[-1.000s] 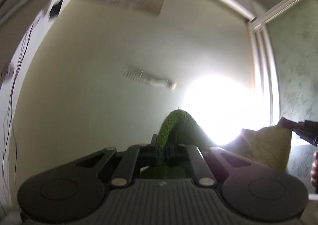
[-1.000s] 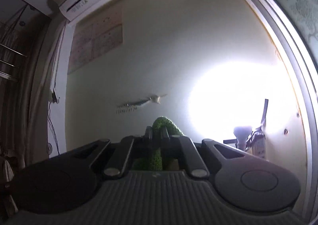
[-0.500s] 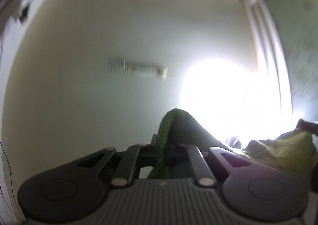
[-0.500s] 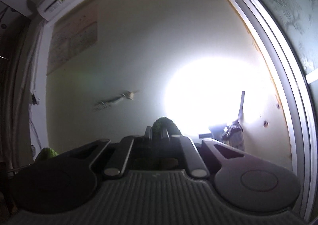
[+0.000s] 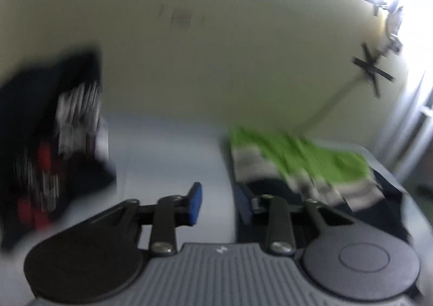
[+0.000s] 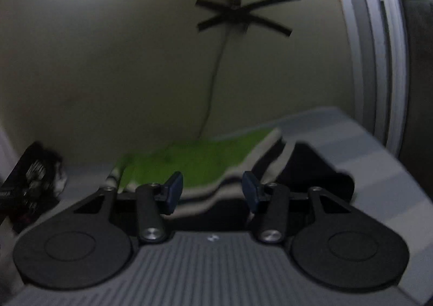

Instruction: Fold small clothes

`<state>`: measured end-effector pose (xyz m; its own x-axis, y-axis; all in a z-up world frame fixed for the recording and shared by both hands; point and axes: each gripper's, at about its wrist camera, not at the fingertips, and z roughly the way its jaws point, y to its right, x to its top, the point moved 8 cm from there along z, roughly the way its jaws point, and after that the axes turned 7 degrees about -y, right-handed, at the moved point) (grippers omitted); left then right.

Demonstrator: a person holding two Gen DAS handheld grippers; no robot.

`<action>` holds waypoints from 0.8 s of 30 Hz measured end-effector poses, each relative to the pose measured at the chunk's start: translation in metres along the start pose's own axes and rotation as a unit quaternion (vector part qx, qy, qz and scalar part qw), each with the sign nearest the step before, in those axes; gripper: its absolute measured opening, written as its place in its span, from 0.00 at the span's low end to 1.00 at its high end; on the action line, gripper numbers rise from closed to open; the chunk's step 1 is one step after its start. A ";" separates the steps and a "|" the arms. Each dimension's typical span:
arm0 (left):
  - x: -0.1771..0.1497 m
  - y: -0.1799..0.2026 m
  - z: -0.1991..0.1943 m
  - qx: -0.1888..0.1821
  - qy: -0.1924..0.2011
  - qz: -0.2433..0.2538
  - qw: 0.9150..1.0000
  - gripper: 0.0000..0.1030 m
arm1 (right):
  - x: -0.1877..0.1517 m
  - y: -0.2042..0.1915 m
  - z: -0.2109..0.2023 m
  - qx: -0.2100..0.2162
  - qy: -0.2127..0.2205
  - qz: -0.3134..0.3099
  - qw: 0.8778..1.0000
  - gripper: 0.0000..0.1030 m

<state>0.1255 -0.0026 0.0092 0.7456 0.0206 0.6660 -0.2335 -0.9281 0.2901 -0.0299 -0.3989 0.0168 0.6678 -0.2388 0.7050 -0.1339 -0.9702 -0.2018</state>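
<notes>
Two grippers, both just opening, nothing lying between the jaws of either

Item 1, left gripper [image 5: 217, 204]: jaws standing apart over the pale grey table [image 5: 167, 165]; a second ago they were clamping a fold of green knit held up against the wall, and that cloth is now out of them

Item 2, right gripper [image 6: 211, 192]: jaws likewise parted and empty, hovering just above the near edge of the garment; earlier it was pinching the same green fabric aloft

Item 3, green garment [image 6: 200, 160]: bright green with pale grey and dark bands, now lying spread on the table, its far edge near the wall; in the left wrist view it is sitting to the right of the open jaws [image 5: 303, 160]

Item 4, dark clothes pile [image 5: 48, 143]: black with red and white print, sitting well apart at the left; blurred

Reading: the lift-and-lay step is looking finished, the garment being released flat; folding itself is apparently yet to come
</notes>
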 end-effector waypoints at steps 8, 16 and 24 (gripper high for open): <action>-0.102 0.020 -0.034 -0.092 -0.086 0.001 0.992 0.78 | -0.086 -0.017 -0.014 0.012 -0.075 -0.055 0.996 0.63; -0.131 0.048 -0.029 -0.010 -0.071 0.076 0.995 0.13 | -0.110 -0.040 -0.020 -0.031 -0.067 -0.108 0.991 0.11; -0.133 0.016 -0.087 -0.020 -0.042 0.029 0.999 0.10 | -0.098 0.000 -0.082 -0.161 -0.049 -0.112 0.979 0.09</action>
<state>-0.0317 0.0121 -0.0149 0.7791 -0.0650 0.6235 -0.3007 -0.9115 0.2807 -0.1556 -0.3789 0.0038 0.7724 -0.0292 0.6344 -0.1896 -0.9640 0.1866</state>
